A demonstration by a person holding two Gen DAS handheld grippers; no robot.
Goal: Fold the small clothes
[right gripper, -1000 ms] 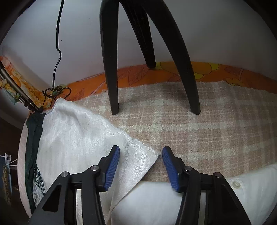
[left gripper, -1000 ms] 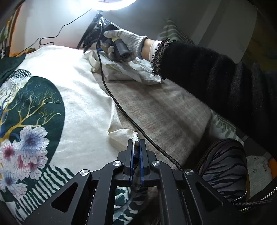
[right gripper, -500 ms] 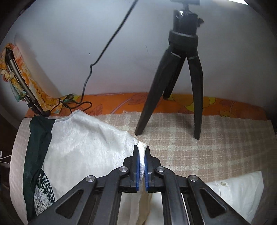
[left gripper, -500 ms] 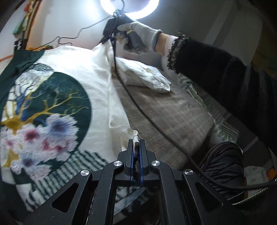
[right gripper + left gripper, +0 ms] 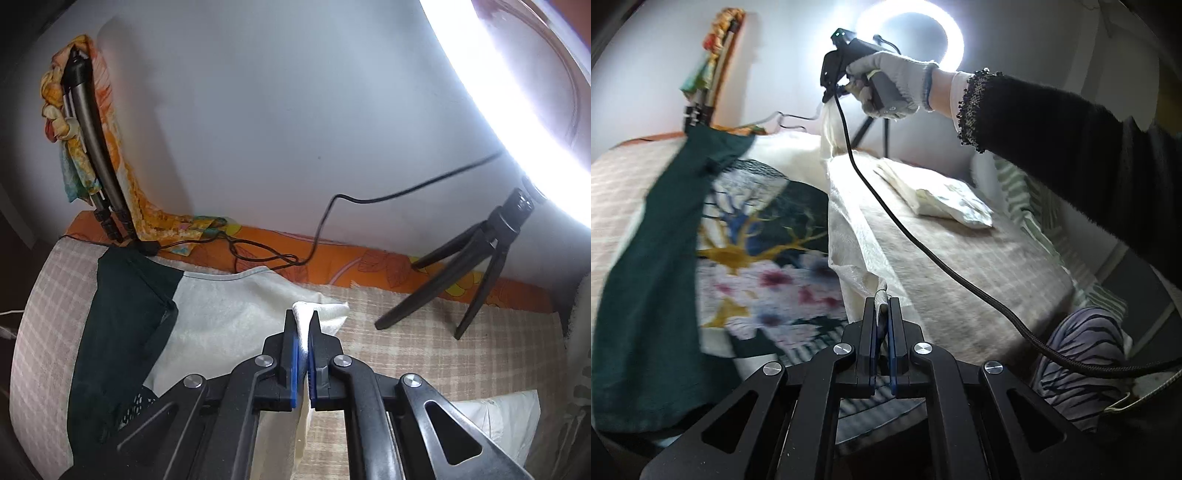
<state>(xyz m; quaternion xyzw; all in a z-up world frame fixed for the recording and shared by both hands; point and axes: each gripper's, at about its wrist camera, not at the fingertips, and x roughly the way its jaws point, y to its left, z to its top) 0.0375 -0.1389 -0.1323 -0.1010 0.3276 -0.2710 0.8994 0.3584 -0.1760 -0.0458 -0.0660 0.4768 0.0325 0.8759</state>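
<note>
Left wrist view: both claws pinch one long edge of the cream printed shirt and hold it up off the bed.

The left claw [image 5: 882, 301] is clamped narrow on the near corner of the shirt [image 5: 849, 221]; the right claw [image 5: 833, 86], gripped by a gloved hand [image 5: 886, 88], holds the far corner higher, close under the ring light [image 5: 908, 48]. In the right wrist view the right claw [image 5: 303, 325] is likewise closed tight on a bunch of cream cloth. The lifted edge runs near to far between the two claws, and the rest of the shirt, with its green panel and flower print, lies flat to the left on the checked bed cover [image 5: 979, 266]. Judging by this, the fold goes leftward, both claws carrying the edge across together. A folded white garment [image 5: 942, 199] sits to the right, apart.
</note>
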